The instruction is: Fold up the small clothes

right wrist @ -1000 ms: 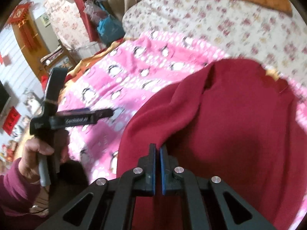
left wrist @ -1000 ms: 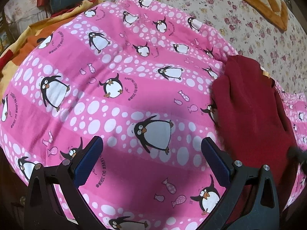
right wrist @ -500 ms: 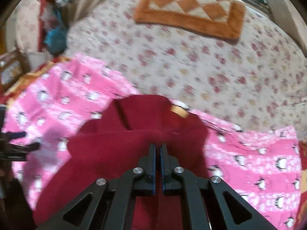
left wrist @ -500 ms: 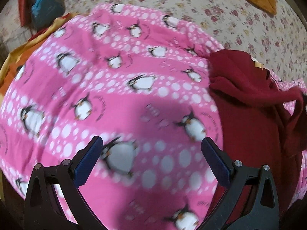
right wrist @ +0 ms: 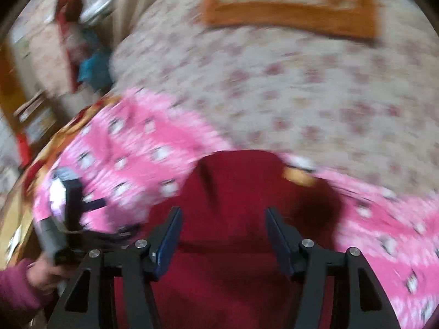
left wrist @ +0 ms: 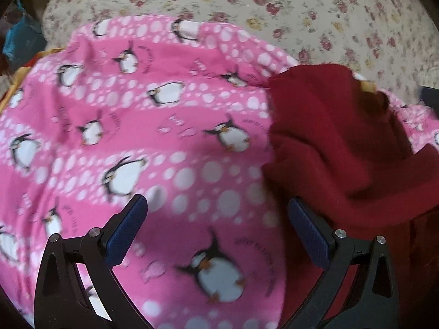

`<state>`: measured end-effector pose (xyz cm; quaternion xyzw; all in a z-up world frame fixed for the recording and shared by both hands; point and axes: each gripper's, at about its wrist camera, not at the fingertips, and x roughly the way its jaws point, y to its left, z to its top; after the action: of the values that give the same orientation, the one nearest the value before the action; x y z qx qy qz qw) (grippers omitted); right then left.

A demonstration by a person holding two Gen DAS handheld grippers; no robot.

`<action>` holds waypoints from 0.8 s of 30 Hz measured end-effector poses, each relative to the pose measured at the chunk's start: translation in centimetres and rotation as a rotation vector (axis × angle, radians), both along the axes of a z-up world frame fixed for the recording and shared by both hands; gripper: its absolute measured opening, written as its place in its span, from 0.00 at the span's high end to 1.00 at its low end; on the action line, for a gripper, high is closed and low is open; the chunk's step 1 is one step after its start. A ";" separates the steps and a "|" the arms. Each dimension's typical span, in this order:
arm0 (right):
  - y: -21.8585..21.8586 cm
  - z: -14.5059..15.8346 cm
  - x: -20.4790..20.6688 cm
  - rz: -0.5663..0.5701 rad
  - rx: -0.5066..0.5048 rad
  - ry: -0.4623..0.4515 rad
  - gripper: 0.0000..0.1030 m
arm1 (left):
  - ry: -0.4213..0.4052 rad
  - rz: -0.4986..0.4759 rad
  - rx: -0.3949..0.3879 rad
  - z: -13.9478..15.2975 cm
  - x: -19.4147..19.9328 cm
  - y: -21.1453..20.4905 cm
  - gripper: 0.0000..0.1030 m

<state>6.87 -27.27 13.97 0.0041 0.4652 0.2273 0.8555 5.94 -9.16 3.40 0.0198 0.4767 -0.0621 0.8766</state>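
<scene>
Red garment [right wrist: 236, 192] under parted right tool [right wrist: 222, 233], right of left tool [left wrist: 216, 229]

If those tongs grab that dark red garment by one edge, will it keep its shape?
Probably not. The red garment already lies in soft, rumpled folds, so it would likely droop. Its fuzzy, fleece-like look suggests it is light and unlikely to slip from the open right tongs.

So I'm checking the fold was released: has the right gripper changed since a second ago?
Yes. The right gripper was shut on the red garment; now its jaws stand open above it.
</scene>
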 end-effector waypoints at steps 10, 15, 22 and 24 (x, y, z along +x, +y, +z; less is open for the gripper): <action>7.3 -8.2 11.2 0.121 -0.001 0.258 0.42 | 0.005 -0.135 -0.139 -0.8 1.8 0.2 0.01; 7.0 -9.9 12.6 0.108 0.048 0.274 0.47 | 0.009 -0.211 -0.239 -0.2 1.0 1.0 0.01; 6.2 -10.5 12.7 0.111 0.097 0.294 0.47 | -0.007 -0.236 -0.283 0.2 1.8 0.5 0.01; 6.1 -10.6 12.7 0.117 0.095 0.297 0.47 | 0.014 -0.261 -0.238 -0.1 2.3 -0.2 0.01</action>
<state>19.56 -21.14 3.37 0.0510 0.5745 0.2956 0.7615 8.23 -9.35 3.29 -0.0228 0.4653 -0.2316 0.8540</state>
